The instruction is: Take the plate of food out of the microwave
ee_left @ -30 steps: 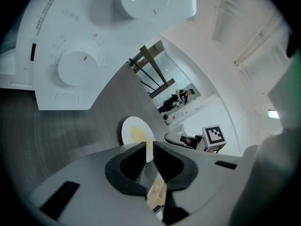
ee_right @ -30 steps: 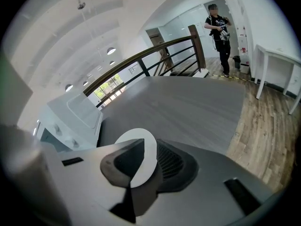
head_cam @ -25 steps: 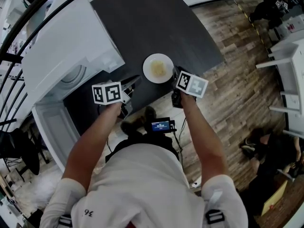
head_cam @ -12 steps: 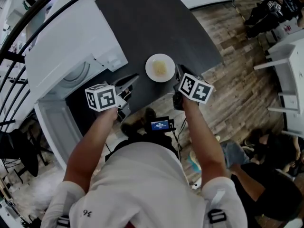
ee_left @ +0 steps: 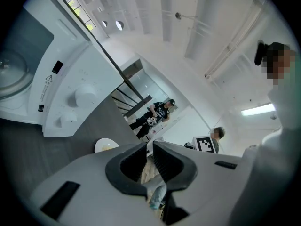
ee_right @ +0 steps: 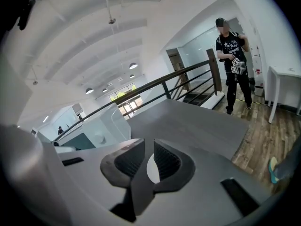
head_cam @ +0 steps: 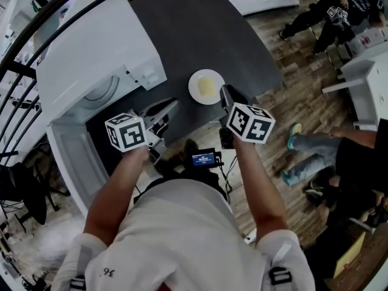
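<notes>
Looks like this one is pretty much being wrapped up: compared with a second ago, both tools are being lifted up and pulled back toward the person, with the marker cubes being seen noticeably bigger in the head view. The plate of food [head_cam: 207,86] isn't being carried along. It's being left flat on the dark grey table [head_cam: 200,29], just beside the front corner of the white microwave [head_cam: 97,53], in the same spot as before. The left gripper [head_cam: 165,108] is being held with its jaws only a thin gap apart and nothing is being pinched in there; only background is being seen through the slot in the left gripper view. Same deal with the right gripper [head_cam: 226,94]: a narrow gap, nothing being gripped, and the plate is only being glimpsed through the slot, well below and not touching. The microwave door [head_cam: 73,156] is being left swung open, and the glass turntable [ee_left: 9,74] inside is being shown bare. So the plate is being counted as already out and set down, and this rise is probably the hands being cleared away. If anything is still being expected, it's likely the door being shut, though that isn't being asked for by the task.
</notes>
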A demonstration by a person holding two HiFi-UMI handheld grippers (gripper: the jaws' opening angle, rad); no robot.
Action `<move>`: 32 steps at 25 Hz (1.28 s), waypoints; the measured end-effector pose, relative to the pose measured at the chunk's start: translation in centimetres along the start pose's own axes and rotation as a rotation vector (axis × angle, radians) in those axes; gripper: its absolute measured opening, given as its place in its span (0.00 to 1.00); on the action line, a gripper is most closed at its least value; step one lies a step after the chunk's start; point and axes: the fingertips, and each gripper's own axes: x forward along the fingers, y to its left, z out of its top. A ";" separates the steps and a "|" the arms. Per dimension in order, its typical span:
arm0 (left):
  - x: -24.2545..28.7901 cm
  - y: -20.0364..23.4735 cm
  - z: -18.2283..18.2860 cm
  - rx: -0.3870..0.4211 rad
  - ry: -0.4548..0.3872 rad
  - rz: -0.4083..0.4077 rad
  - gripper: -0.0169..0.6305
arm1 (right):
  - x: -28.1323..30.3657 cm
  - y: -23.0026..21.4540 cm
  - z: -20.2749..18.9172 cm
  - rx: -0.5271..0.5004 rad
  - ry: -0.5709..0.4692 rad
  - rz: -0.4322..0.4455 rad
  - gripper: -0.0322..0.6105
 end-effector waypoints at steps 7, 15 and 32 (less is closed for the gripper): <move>-2.7 -2.0 -0.2 0.027 -0.022 -0.015 0.09 | -2.6 2.9 0.5 -0.104 -0.033 0.025 0.10; -5.8 -4.8 0.9 0.085 -0.071 -0.018 0.09 | -6.3 6.1 1.3 -0.151 -0.080 0.066 0.05; -11.0 -8.4 0.8 0.122 -0.126 -0.054 0.09 | -10.2 13.9 1.0 -0.307 -0.112 0.213 0.05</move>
